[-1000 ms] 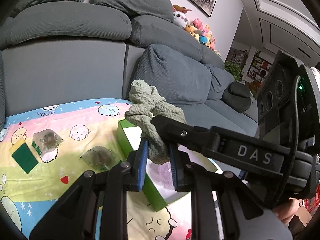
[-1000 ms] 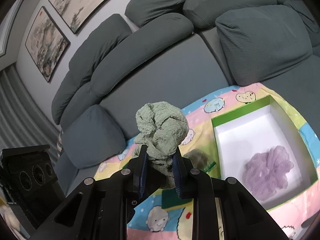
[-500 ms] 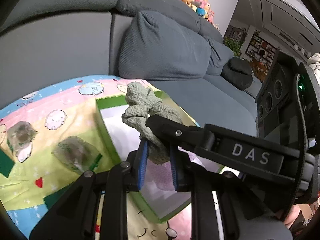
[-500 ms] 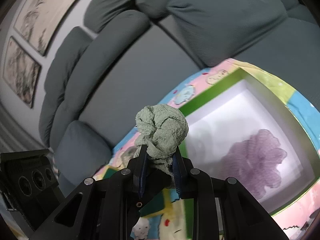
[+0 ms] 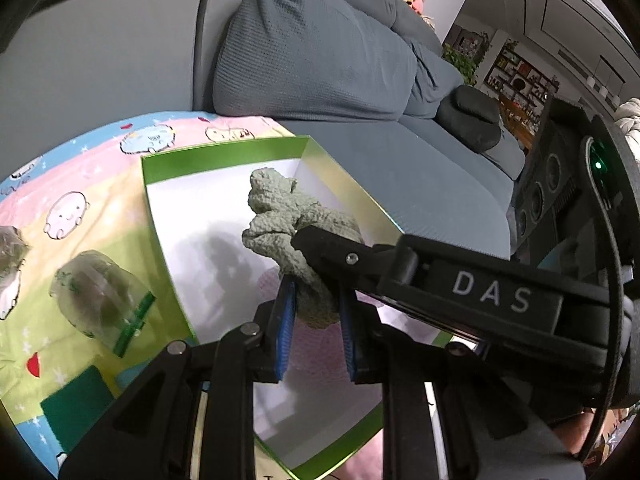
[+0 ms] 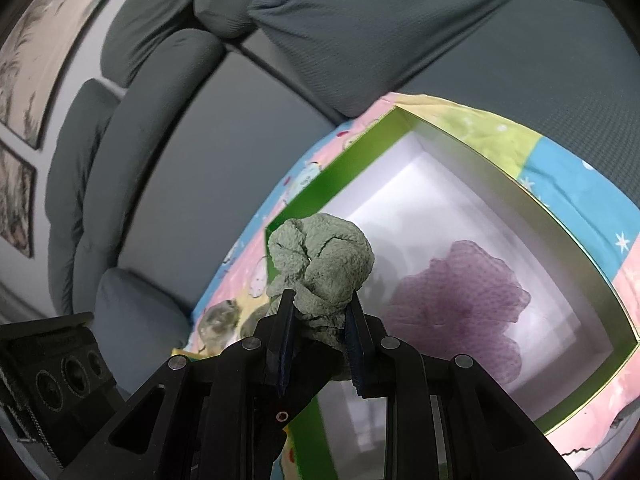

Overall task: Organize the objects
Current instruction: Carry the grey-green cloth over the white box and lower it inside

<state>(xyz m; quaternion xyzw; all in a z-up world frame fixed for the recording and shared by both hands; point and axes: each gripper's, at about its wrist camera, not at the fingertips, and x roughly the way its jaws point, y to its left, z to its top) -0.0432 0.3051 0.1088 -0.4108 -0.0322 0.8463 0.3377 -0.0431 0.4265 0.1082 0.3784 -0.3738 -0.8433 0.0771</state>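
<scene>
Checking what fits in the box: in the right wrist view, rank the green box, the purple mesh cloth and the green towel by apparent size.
1. green box
2. purple mesh cloth
3. green towel, though it sits nearer the camera, so its true size against the cloth is unsure.

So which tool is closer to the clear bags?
Left. The bags lie just beside the left tool; the right tool reaches over from across the box. Both grip the cloth.
</scene>
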